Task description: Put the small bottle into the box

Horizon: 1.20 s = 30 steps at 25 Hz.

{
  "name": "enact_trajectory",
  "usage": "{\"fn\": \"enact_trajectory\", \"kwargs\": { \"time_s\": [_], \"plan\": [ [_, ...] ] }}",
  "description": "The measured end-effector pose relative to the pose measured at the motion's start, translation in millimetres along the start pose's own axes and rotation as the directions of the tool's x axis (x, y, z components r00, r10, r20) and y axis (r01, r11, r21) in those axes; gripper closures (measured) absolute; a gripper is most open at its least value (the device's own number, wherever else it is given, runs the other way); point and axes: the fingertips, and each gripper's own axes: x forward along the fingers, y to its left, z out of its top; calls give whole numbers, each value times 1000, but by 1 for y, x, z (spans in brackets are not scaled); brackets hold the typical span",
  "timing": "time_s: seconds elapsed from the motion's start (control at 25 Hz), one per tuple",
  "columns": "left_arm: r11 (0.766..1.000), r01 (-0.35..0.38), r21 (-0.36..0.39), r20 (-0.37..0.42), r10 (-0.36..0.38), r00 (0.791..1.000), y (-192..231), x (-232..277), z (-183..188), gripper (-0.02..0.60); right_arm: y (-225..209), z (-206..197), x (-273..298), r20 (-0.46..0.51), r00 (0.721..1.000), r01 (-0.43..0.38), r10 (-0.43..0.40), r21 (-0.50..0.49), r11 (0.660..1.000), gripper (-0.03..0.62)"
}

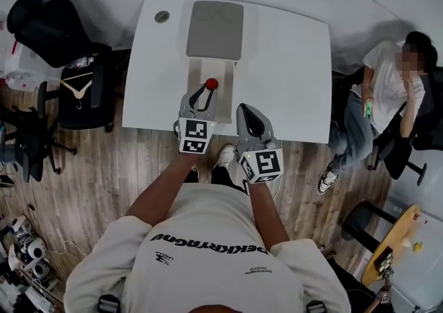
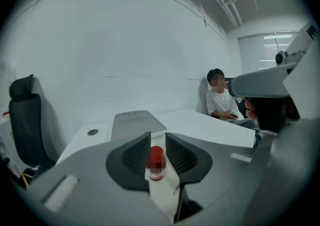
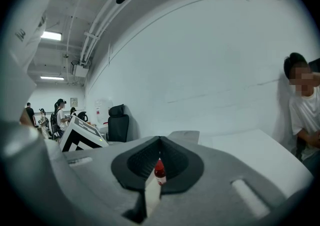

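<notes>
The small bottle [image 1: 211, 84] has a red cap and stands on the pale inner part of the box [image 1: 220, 69], at its near end. The box's grey lid [image 1: 214, 29] lies farther back on the white table [image 1: 291, 62]. My left gripper [image 1: 205, 94] reaches over the table's near edge. In the left gripper view the small bottle [image 2: 156, 163] fills the gap between the dark pads [image 2: 134, 156], which touch it on both sides. My right gripper [image 1: 244, 108] hovers just right of the left one, its jaws together and empty. The right gripper view shows the small bottle [image 3: 159, 171] beyond its tips.
A round cable hole [image 1: 162, 16] sits at the table's far left corner. Black office chairs [image 1: 76, 83] stand on the wooden floor to the left. A seated person [image 1: 387, 97] is close to the table's right edge. A yellow round table [image 1: 398, 242] is at the lower right.
</notes>
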Motion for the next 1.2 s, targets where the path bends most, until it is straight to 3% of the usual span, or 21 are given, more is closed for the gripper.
{"fn": "enact_trajectory", "kwargs": {
  "time_s": [0.88, 1.2],
  "plan": [
    [1000, -8, 22, 114, 6, 993, -13, -58, 46, 590, 24, 20, -25, 45, 999, 2, 0, -34, 999, 594],
    [999, 5, 34, 136, -9, 991, -16, -76, 57, 592, 33, 25, -30, 53, 999, -3, 5, -49, 999, 594]
  ]
}}
